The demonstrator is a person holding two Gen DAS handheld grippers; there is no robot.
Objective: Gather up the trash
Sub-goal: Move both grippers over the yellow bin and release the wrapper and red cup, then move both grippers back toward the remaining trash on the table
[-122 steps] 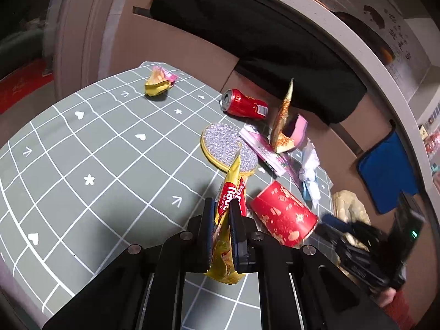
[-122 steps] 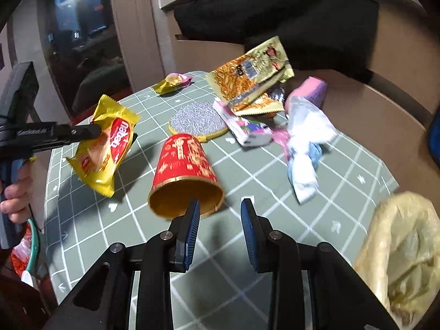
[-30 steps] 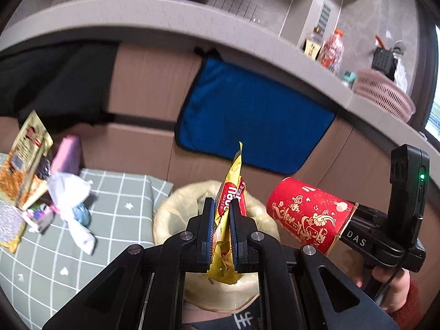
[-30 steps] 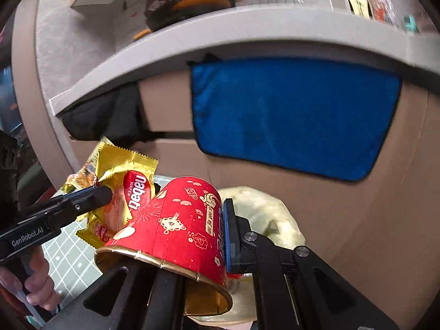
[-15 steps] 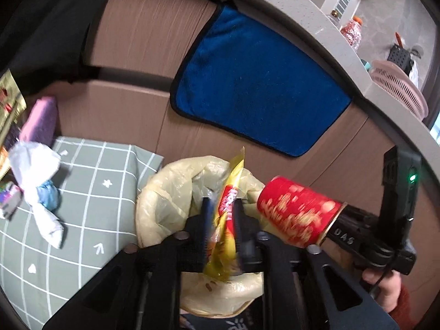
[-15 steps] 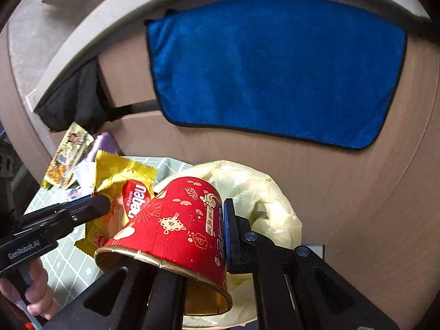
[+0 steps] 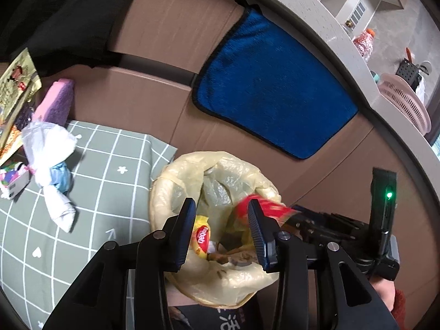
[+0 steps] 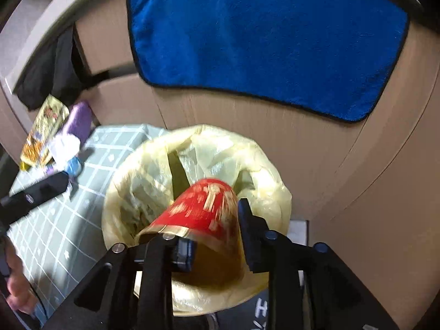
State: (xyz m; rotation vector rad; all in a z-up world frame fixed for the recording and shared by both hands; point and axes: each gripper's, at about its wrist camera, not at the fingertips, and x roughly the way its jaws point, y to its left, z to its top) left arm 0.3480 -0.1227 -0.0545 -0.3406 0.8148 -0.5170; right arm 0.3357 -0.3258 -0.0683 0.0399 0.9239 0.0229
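Observation:
A trash bin lined with a yellowish bag (image 7: 176, 181) (image 8: 143, 170) stands beside the green gridded table. My left gripper (image 7: 221, 229) is open above the bin. The yellow and red snack wrapper (image 7: 202, 238) lies loose inside the bag between its fingers. My right gripper (image 8: 214, 236) hangs over the bin with jaws spread, and the red paper cup (image 8: 203, 209) sits blurred between them, tipping toward the bag. The cup also shows in the left wrist view (image 7: 264, 206), blurred at the bin's right rim.
On the green table (image 7: 104, 170) lie a white and blue tissue wad (image 7: 52, 165), a purple sponge (image 7: 59, 101) and a yellow snack packet (image 7: 16, 88). A blue towel (image 7: 272, 93) hangs on the brown wall behind the bin.
My left gripper has opened and the snack wrapper has dropped into the bag. My right gripper's jaws have spread and the red cup is sliding out, blurred. Both grippers tilted down over the bin.

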